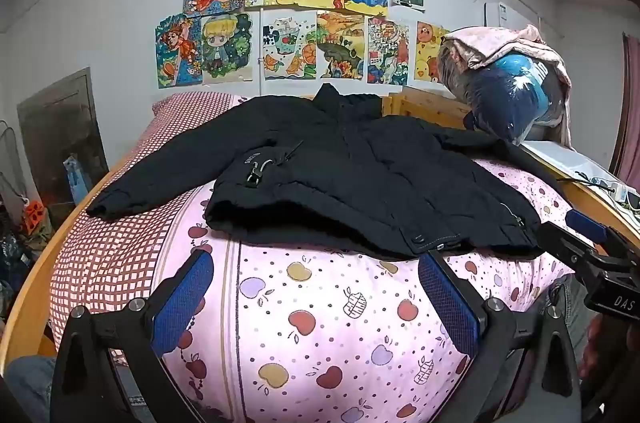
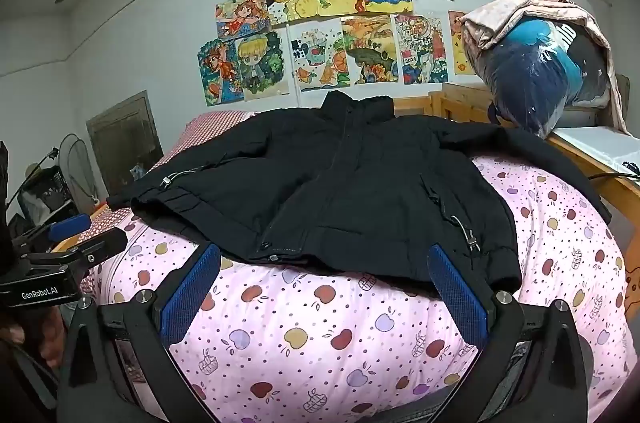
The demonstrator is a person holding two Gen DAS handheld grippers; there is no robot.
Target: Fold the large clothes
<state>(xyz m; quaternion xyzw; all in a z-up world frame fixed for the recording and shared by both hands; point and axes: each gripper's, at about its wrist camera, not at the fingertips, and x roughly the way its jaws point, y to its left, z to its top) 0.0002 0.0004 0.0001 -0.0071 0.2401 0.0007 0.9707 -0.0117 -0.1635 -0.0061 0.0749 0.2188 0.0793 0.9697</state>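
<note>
A large black padded jacket (image 1: 340, 167) lies spread front-up on a pink apple-print quilt (image 1: 320, 323), collar toward the wall, both sleeves stretched out sideways. In the right wrist view the same jacket (image 2: 340, 191) fills the middle of the bed, on the quilt (image 2: 320, 335). My left gripper (image 1: 316, 263) is open, its blue pads just short of the jacket's hem, nothing between them. My right gripper (image 2: 324, 255) is open too, hovering at the hem with its fingertips near the bottom edge. Each gripper shows at the side of the other's view: right gripper (image 1: 576, 235), left gripper (image 2: 88, 231).
A red-checked pillow (image 1: 188, 115) lies at the head on the left. A plastic-wrapped blue bundle (image 1: 508, 91) under pink cloth sits on a wooden shelf at the right. A wooden bed rail (image 1: 40, 275) runs along the left. Drawings (image 1: 304, 23) cover the wall.
</note>
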